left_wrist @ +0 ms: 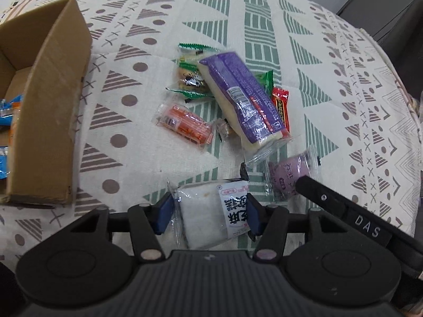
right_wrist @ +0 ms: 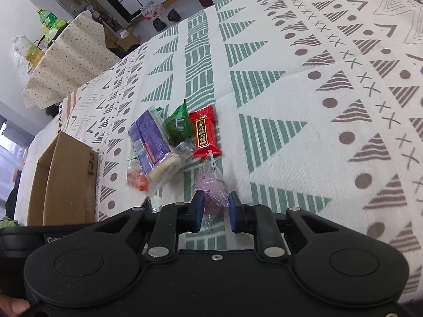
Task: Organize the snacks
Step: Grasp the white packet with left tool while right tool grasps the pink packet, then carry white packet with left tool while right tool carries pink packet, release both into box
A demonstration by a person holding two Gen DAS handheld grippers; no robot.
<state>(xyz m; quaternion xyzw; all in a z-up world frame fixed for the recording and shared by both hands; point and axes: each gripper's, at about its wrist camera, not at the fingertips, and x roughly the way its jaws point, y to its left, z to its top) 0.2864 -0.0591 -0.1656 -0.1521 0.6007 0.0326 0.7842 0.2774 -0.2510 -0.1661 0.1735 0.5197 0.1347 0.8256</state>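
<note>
The left gripper has its 2 blue pads pressed on the sides of a white square snack in a clear plastic wrapper, so it is holding it. This snack looks light and soft, and the wrapper looks slippery and crinkly, so a gentle squeeze on the fat middle seems best, not on the thin flappy ends. The right gripper has a round purple snack in a clear wrapper between its 2 pads, near the tips. The pads are close to the wrapper, but I cannot tell if they are squeezing it yet. This one looks small, light and squishy too. Both snacks sit low over the cloth with green and brown triangles. The brown cardboard box stands open on the left, well apart from the white snack, with blue packets already inside. More snacks lie in a pile beyond the grippers, with a long purple packet on top.
</note>
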